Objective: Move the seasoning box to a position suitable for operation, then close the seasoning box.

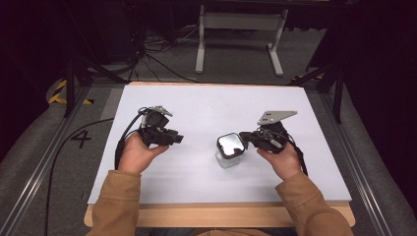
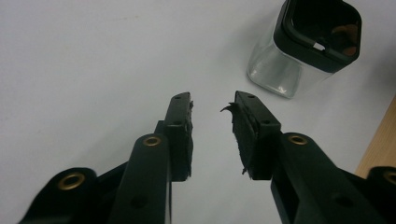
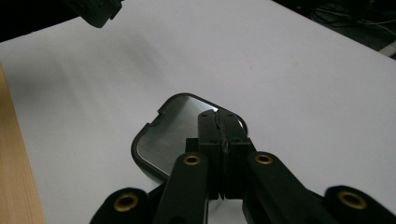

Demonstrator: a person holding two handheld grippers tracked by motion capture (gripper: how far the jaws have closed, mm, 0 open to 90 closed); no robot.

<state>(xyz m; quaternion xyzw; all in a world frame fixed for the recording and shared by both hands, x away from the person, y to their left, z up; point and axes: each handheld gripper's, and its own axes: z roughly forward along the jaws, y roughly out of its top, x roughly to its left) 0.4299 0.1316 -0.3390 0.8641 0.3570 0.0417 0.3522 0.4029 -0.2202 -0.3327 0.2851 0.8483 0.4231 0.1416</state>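
Hovering my right gripper [image 3: 219,122] right over the jar [image 1: 229,150], I have its fingers pressed flat together with nothing between them, tips sitting above the near edge of the square black lid [image 3: 154,142]. From the right gripper view I cannot tell whether the tips actually touch the lid or float just above it. Keeping them closed there makes sense to me as a way to push down on the lid or steady the jar from the top, rather than grab it.

The jar stands upright on the white table [image 1: 196,103], a little right of the middle and near my edge, with clear glass walls and the dark lid on top. Its place just beside my right hand [image 1: 285,160] keeps the reach short.

My left gripper [image 2: 212,109] is well apart from the jar, off to the left, pointing toward it. Its fingers are partly open, a moderate gap between the worn pads [image 2: 187,135], and they hold nothing. I judge that gap is too narrow for the jar's body, so the left side is likely waiting or will need to open again before it can take hold.
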